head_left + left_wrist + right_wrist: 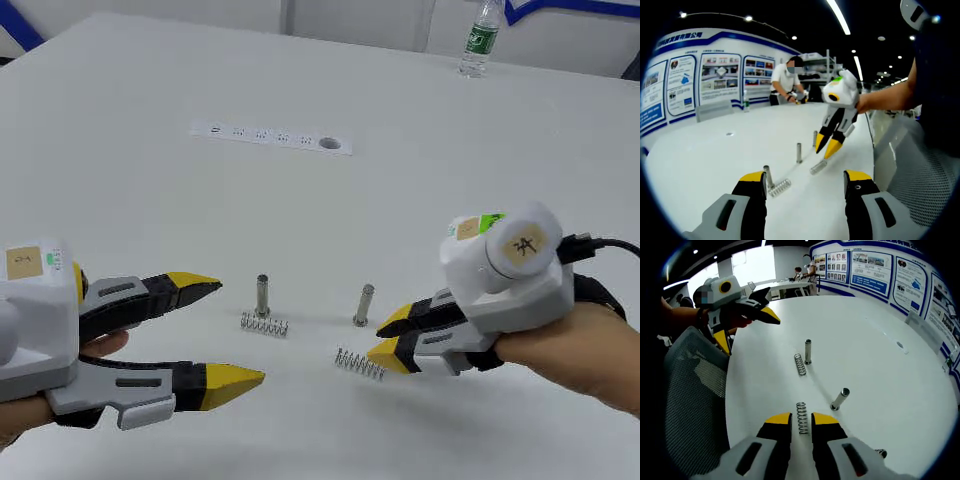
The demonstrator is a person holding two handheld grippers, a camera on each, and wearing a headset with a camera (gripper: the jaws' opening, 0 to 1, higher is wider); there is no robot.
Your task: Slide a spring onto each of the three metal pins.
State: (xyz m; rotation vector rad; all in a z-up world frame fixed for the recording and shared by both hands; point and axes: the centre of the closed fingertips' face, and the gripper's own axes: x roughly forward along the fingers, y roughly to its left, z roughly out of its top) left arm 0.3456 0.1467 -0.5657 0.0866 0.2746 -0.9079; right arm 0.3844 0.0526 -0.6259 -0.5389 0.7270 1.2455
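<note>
Two metal pins stand upright on the white table [150, 200], the left pin [262, 295] and the middle pin [363, 305]. The left gripper view shows three pins in a row [768, 176], [799, 152], [815, 138]. One spring [265, 323] lies flat at the left pin's foot. A second spring [360, 363] lies flat in front of the middle pin. My right gripper [381, 340] has its jaws narrowly apart, with that spring's [801, 410] near end between the tips, ungripped. My left gripper [232, 333] is wide open and holds nothing, left of the left pin.
A white power strip [270, 137] lies mid-table and a water bottle [481, 40] stands at the far edge. A grey mesh chair [695, 390] sits against the table's near side. A person [785, 82] works at a distant bench.
</note>
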